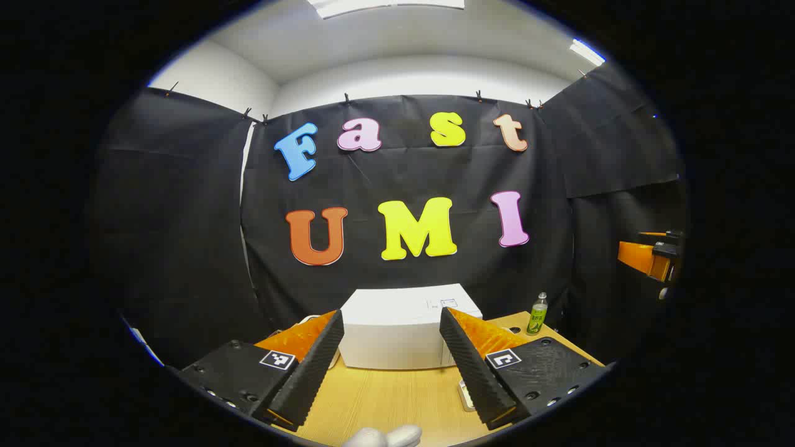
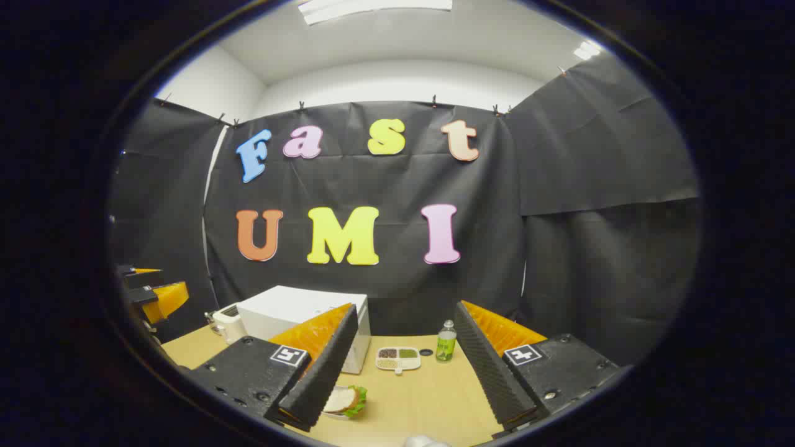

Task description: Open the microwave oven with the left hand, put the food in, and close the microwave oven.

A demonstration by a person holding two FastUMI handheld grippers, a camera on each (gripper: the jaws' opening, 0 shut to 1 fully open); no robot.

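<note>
White box-shaped microwave oven (image 1: 397, 335): on wooden bench (image 1: 385, 397), door closed. Sandwich (image 2: 345, 400) before it. My left gripper (image 1: 391, 366), right gripper (image 2: 404, 372): fingers apart, empty. Risk: I judge oven could slide when pulled.

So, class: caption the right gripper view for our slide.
Open hand-held gripper faces the closed microwave, sandwich waiting on the table.
</note>
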